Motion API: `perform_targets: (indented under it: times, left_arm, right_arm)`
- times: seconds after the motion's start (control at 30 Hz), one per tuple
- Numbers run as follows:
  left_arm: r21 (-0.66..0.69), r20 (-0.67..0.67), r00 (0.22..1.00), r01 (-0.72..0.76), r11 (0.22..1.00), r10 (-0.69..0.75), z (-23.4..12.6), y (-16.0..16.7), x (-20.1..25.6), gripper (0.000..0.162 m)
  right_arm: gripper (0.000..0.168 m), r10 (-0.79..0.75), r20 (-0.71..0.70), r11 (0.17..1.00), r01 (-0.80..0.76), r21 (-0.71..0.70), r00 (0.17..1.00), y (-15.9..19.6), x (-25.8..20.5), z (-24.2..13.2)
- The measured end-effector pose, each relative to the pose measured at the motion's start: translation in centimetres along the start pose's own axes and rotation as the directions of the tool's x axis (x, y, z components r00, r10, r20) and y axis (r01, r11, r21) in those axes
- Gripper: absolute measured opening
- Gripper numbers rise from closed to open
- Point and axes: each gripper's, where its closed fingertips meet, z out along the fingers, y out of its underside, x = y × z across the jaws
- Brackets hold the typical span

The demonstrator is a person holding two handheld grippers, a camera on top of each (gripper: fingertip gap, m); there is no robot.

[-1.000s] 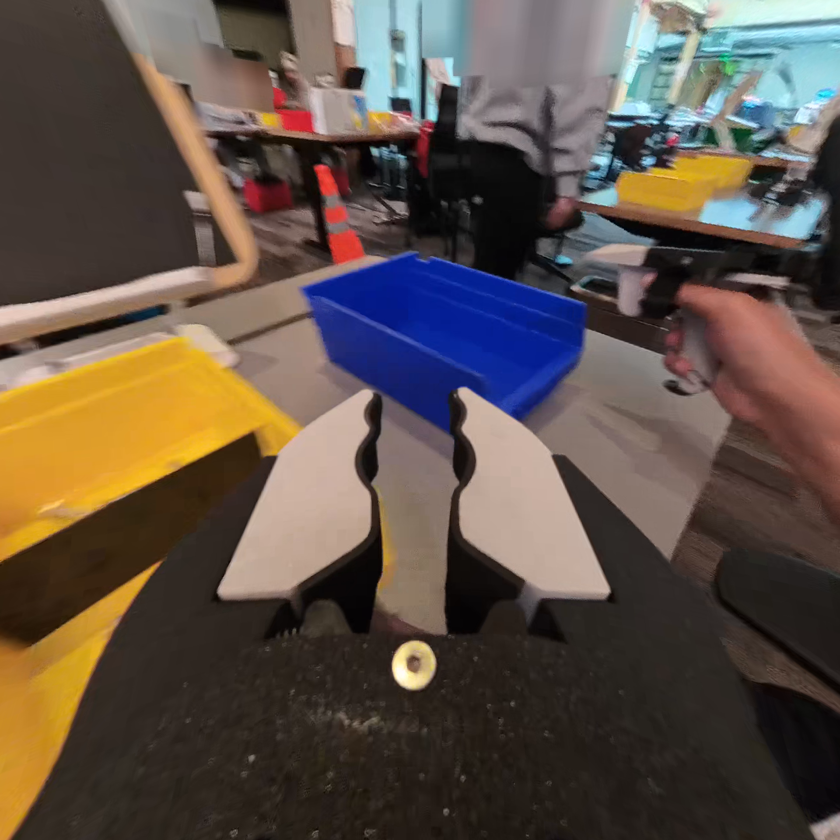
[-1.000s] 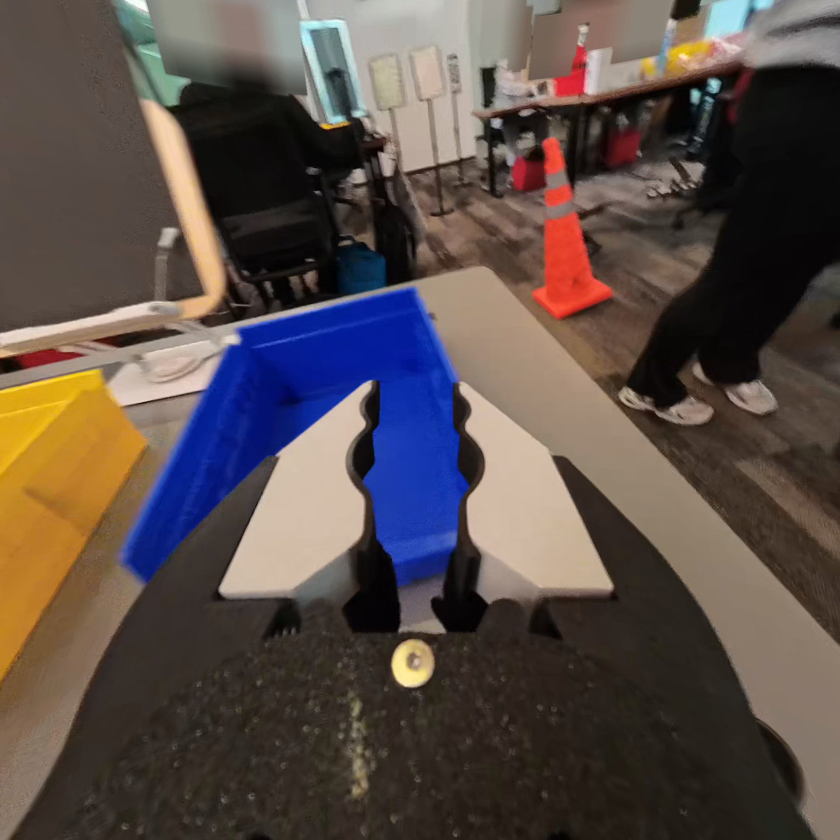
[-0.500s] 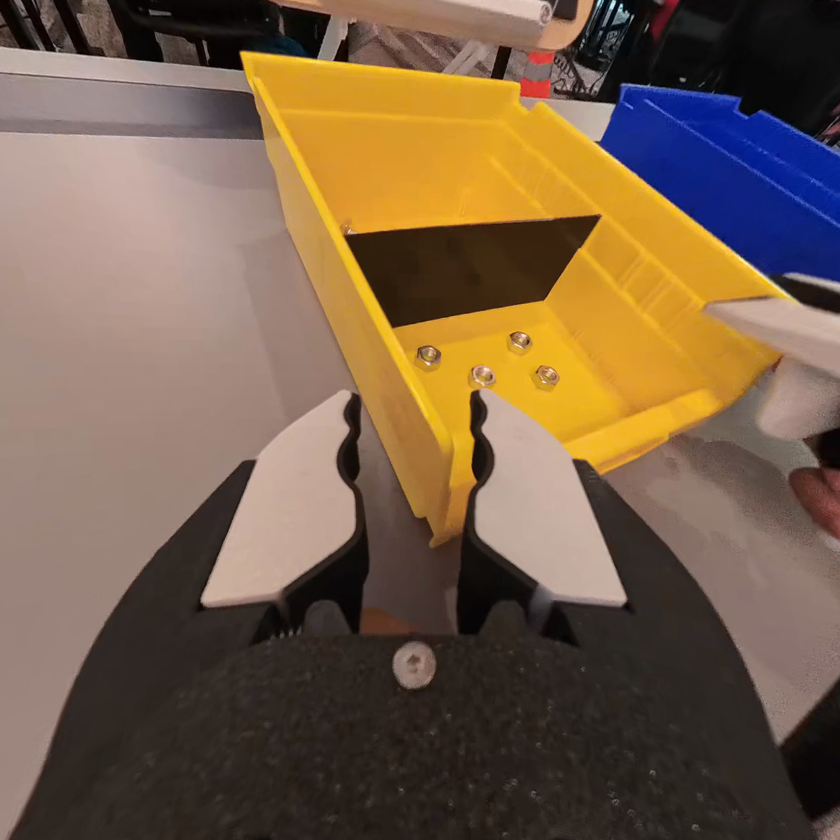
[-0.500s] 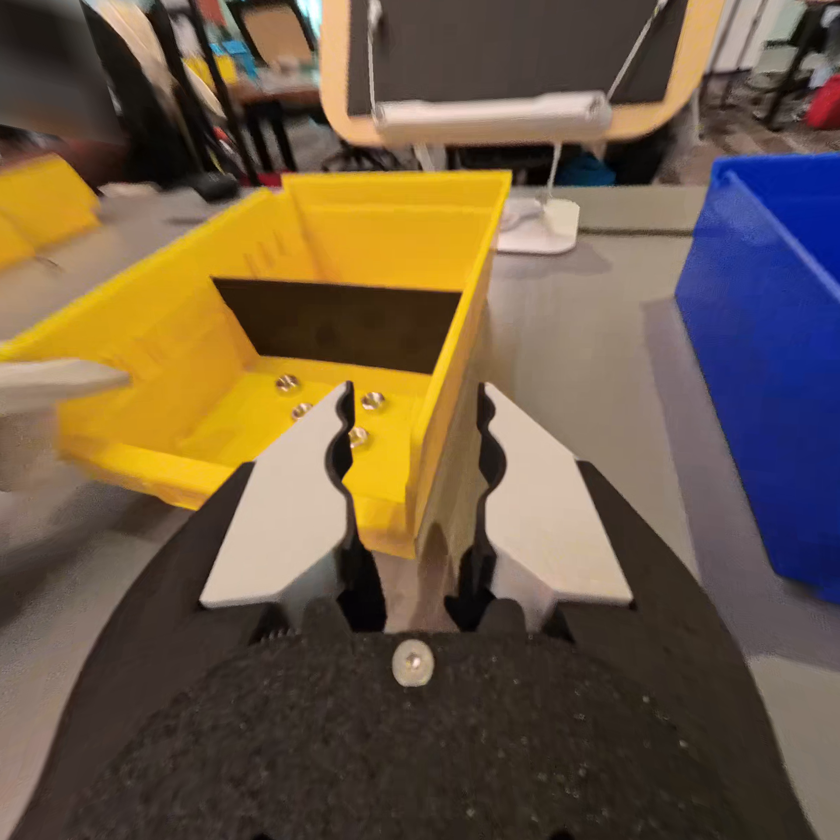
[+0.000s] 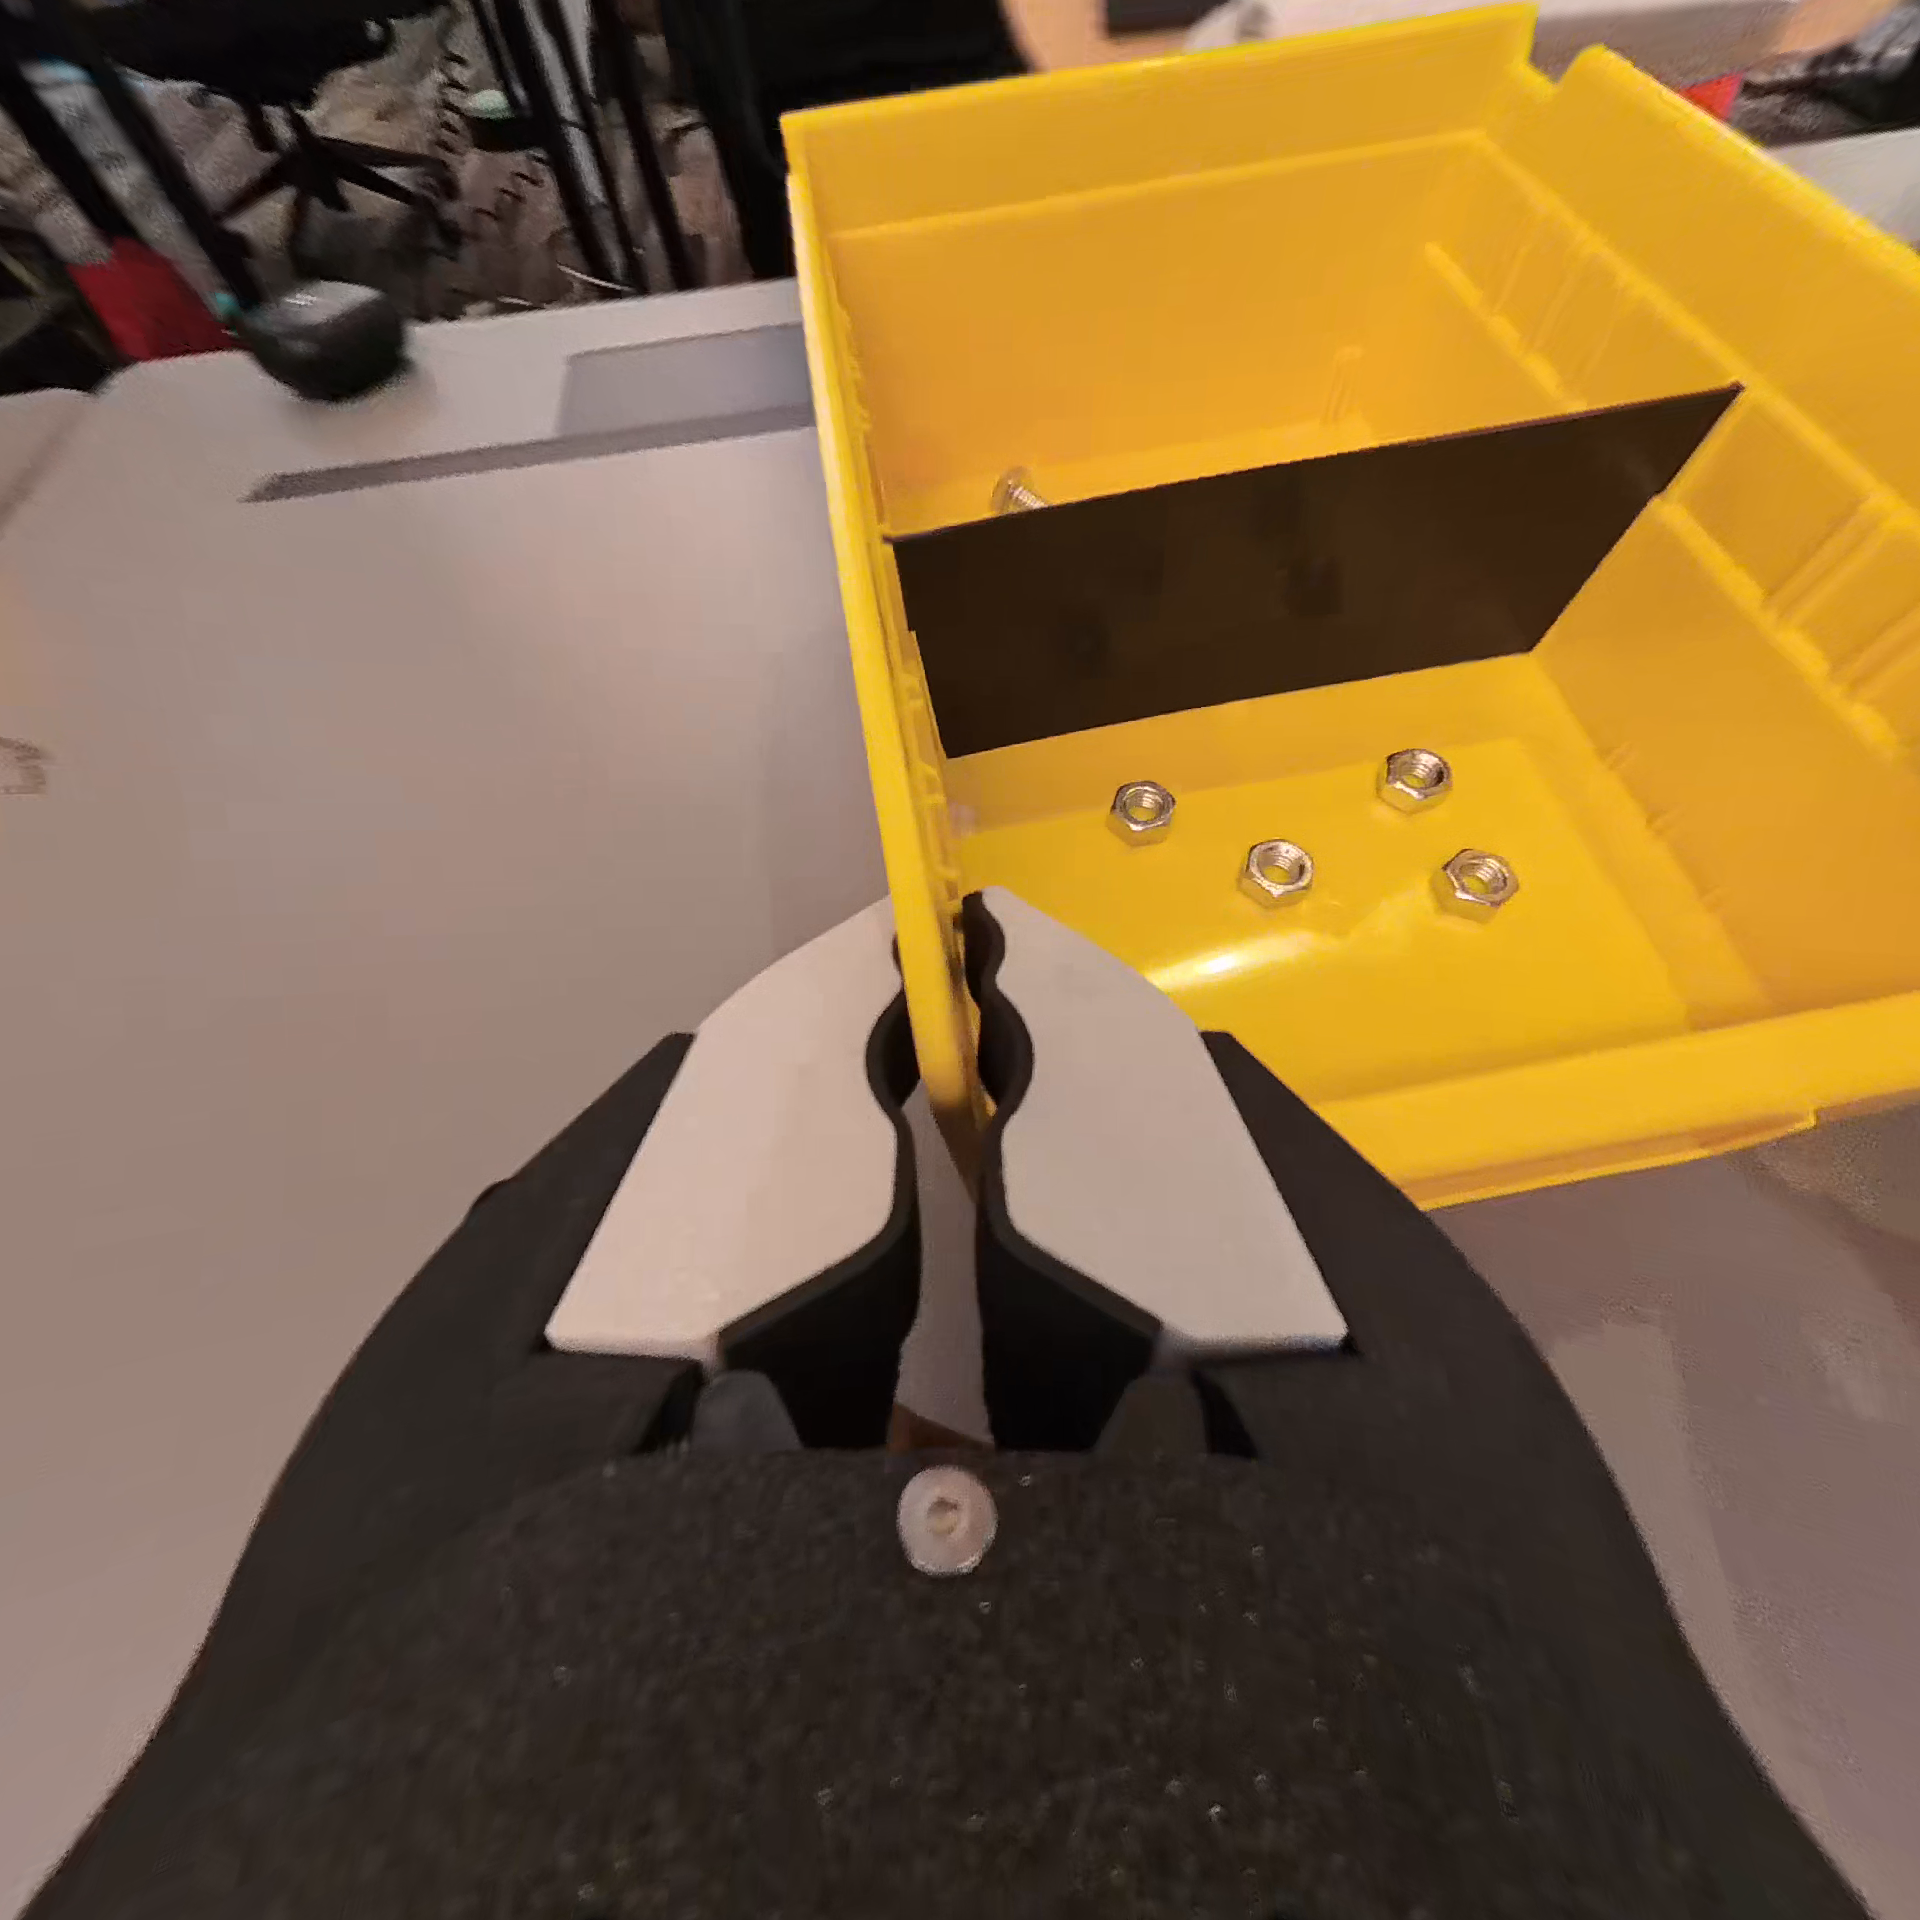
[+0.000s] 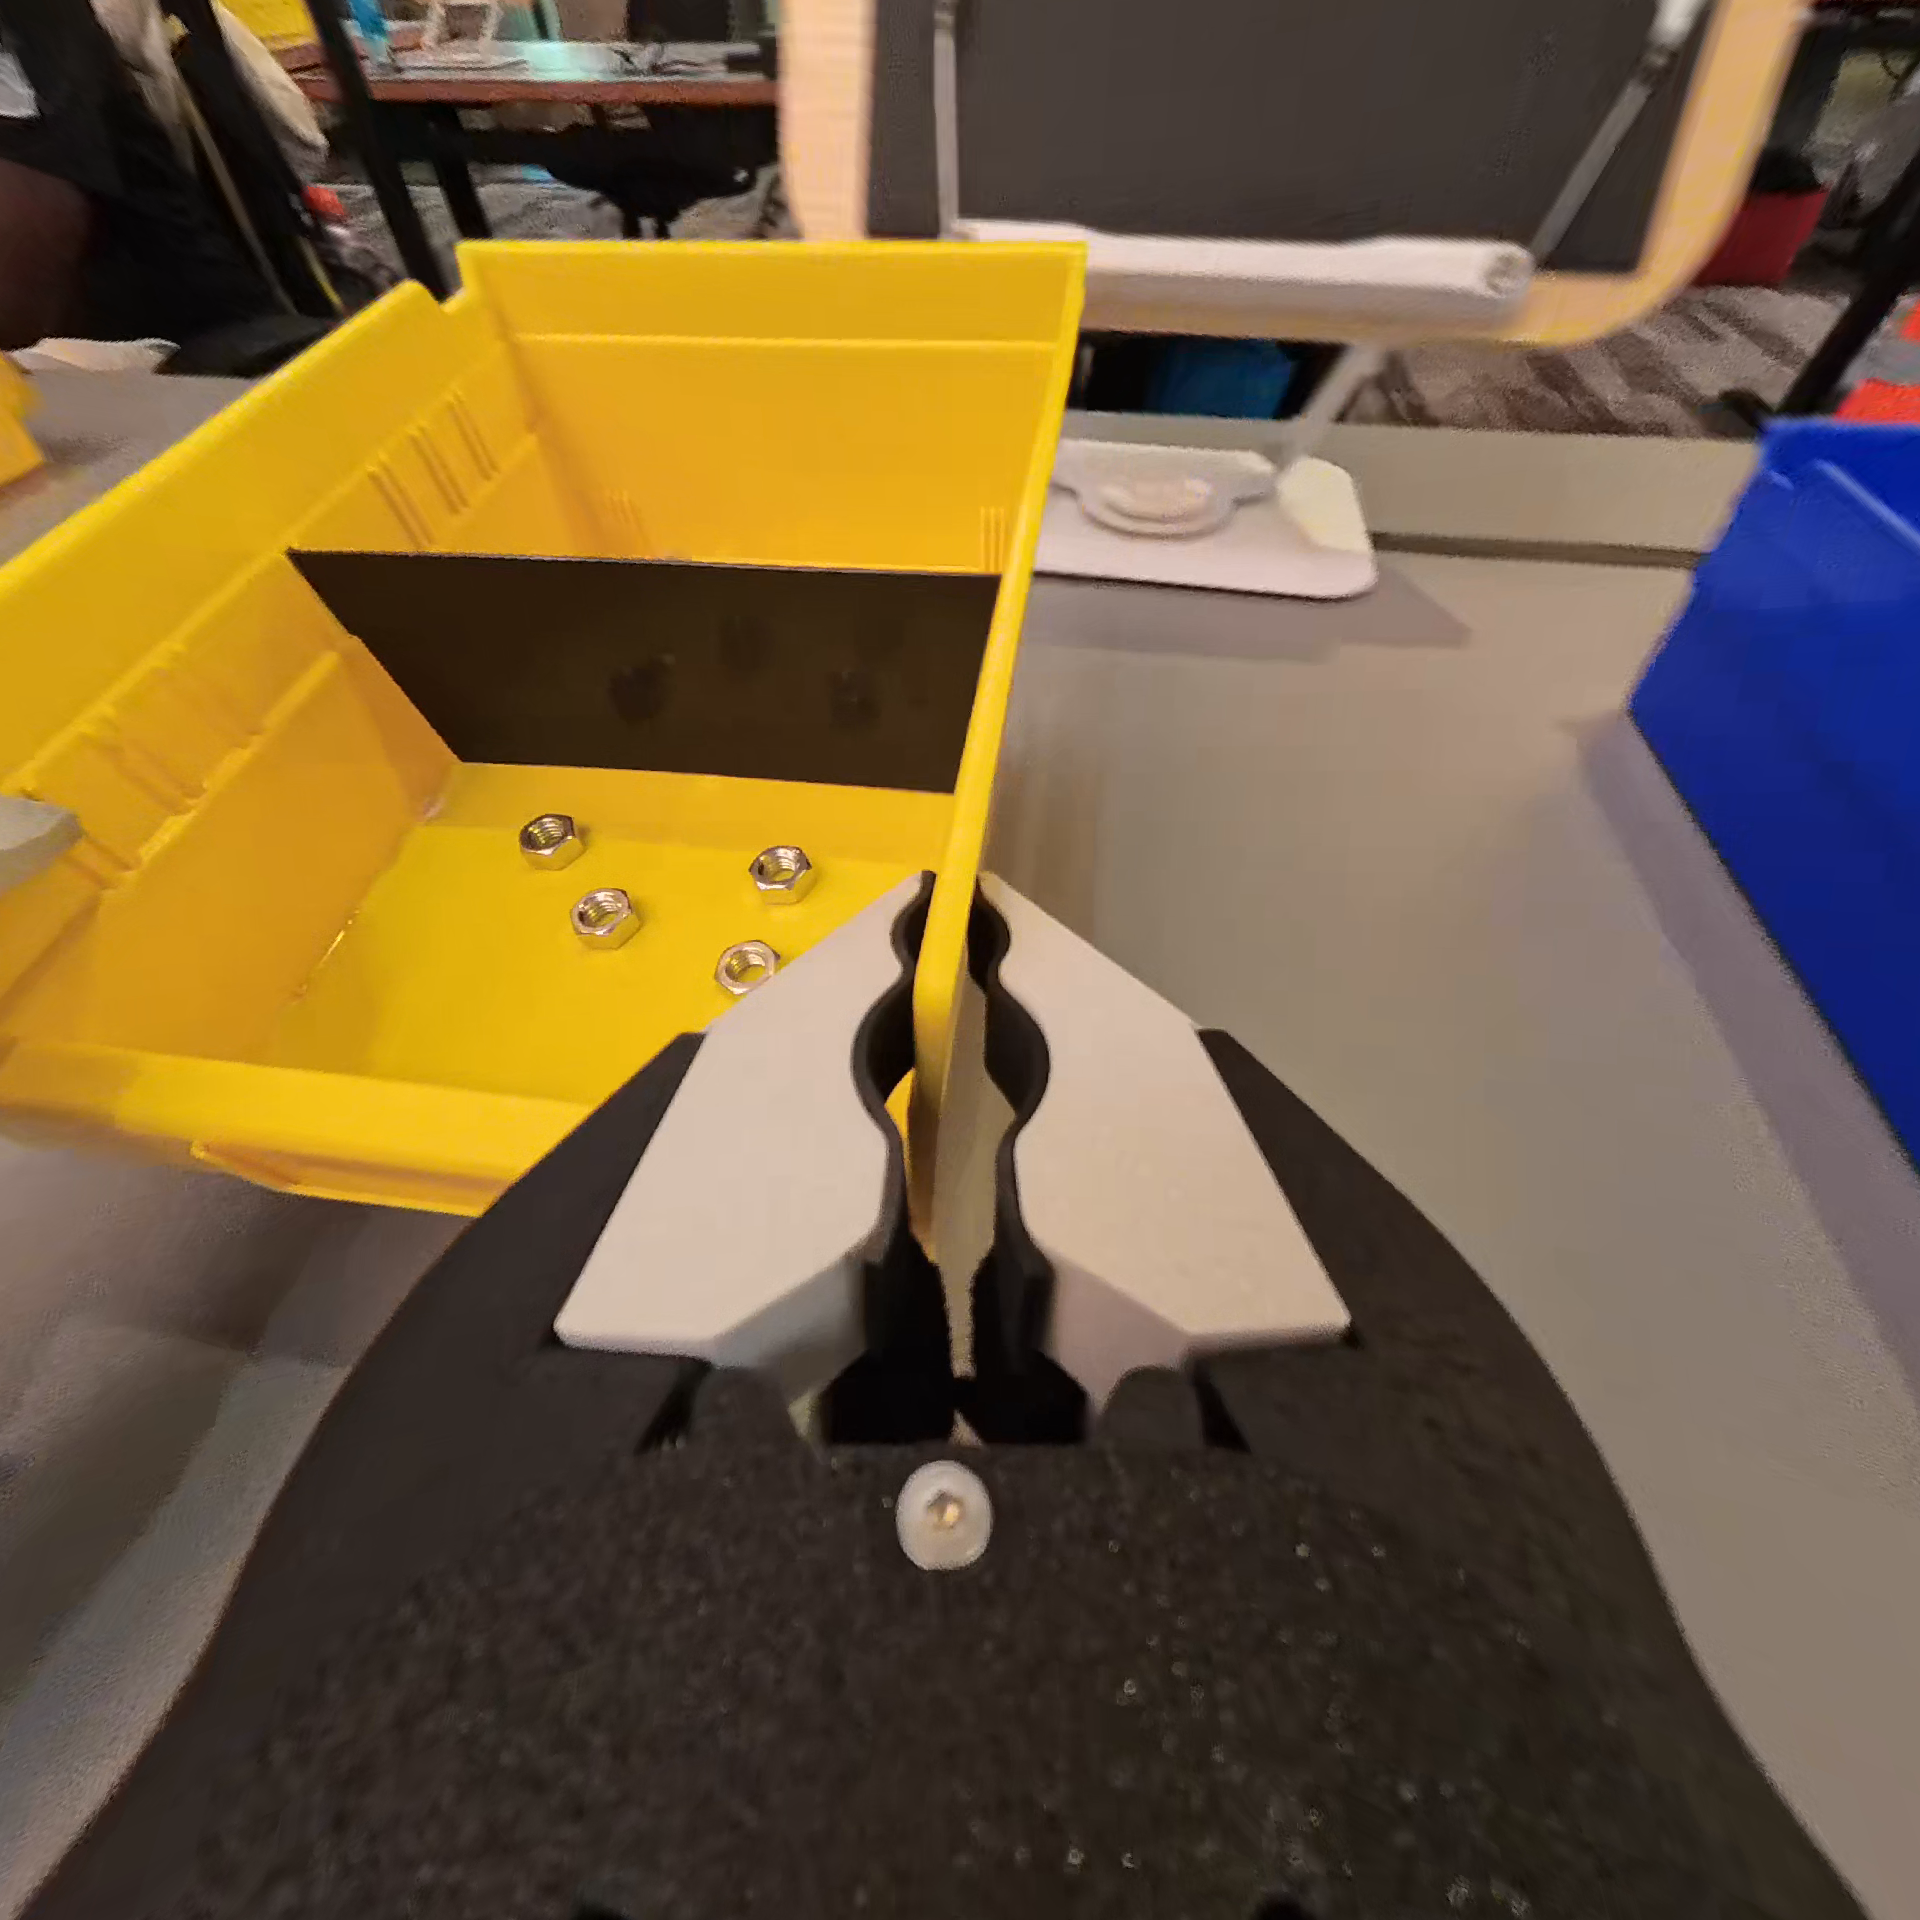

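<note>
A yellow bin (image 5: 1195, 260) stands on the grey table, with a black divider (image 5: 1247, 561) across it. Several metal hex nuts (image 5: 1278, 871) lie in its near compartment, and a bolt (image 5: 1013, 488) shows behind the divider. My left gripper (image 5: 940, 914) is shut on the bin's left side wall near the front corner. In the right wrist view my right gripper (image 6: 951, 888) is shut on the same bin's (image 6: 748, 416) right side wall, beside the nuts (image 6: 605, 916). The left gripper's tip (image 6: 31, 831) shows at the far left there.
A blue bin (image 6: 1818, 727) stands on the table to the right. A white stand base (image 6: 1195, 520) and a wood-framed dark panel (image 6: 1299, 125) are behind the yellow bin. A small dark object (image 5: 322, 332) lies at the table's far edge. Chairs and desks stand beyond.
Both grippers swung from the blue bin to the yellow bin, moved onto its side walls and closed on them, left on the left wall, right on the right wall.
</note>
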Motion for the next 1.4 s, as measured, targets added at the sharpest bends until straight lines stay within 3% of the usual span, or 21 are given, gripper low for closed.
perform_targets:
  times: [0.2,0.3,0.4,0.57,0.67,0.73,0.87,1.03,1.2,1.4]
  left_arm:
    - [-0.003,0.069,0.996,0.064,0.998,-0.064,-1.6,1.6,-11.2,0.004]
    - [-0.020,0.062,0.997,0.048,0.999,-0.047,-1.3,2.3,-14.5,0.004]
    - [-0.064,0.041,0.999,0.033,0.997,-0.030,-0.4,3.2,-15.7,0.004]
    - [-0.036,0.024,0.998,0.065,0.997,-0.064,0.4,2.9,-15.3,0.005]
    - [0.024,0.062,0.997,0.046,0.999,-0.048,0.0,2.1,-15.2,0.012]
    - [0.089,0.116,0.992,0.029,0.996,-0.039,-0.9,1.1,-15.6,0.020]
    - [0.206,0.176,0.984,-0.010,0.978,-0.027,-2.8,-0.4,-15.4,0.030]
    - [0.425,0.250,0.968,-0.077,0.902,-0.036,-5.9,-2.8,-14.4,0.027]
    - [0.282,0.195,0.981,-0.056,0.958,-0.001,-5.6,-0.9,-11.3,0.032]
    - [0.176,-0.011,0.996,0.089,0.980,-0.088,-5.7,1.7,-6.4,0.030]
  right_arm:
    - [0.004,-0.081,0.101,0.996,0.084,-0.017,0.992,-0.9,-11.3,3.2]
    - [0.005,-0.100,0.112,0.994,0.105,-0.040,0.989,-0.3,-14.6,4.4]
    - [0.006,-0.061,0.133,0.992,0.075,-0.104,0.989,1.2,-15.7,5.5]
    - [0.015,-0.012,0.257,0.996,0.035,-0.087,0.966,1.3,-15.5,5.5]
    - [0.030,-0.001,0.411,0.991,0.056,-0.121,0.911,1.4,-15.5,3.4]
    - [0.031,0.025,0.515,0.992,0.043,-0.119,0.857,1.0,-14.8,1.0]
    - [0.035,0.059,0.605,0.986,0.047,-0.157,0.794,0.9,-10.6,-2.9]
    - [0.036,0.120,0.519,0.992,-0.126,-0.024,0.846,-2.6,0.8,-5.5]
    - [0.042,0.136,0.277,0.971,-0.184,0.154,0.951,-2.9,15.9,-7.9]
    - [0.042,0.116,-0.083,0.980,-0.101,0.170,0.990,0.2,31.6,-9.1]
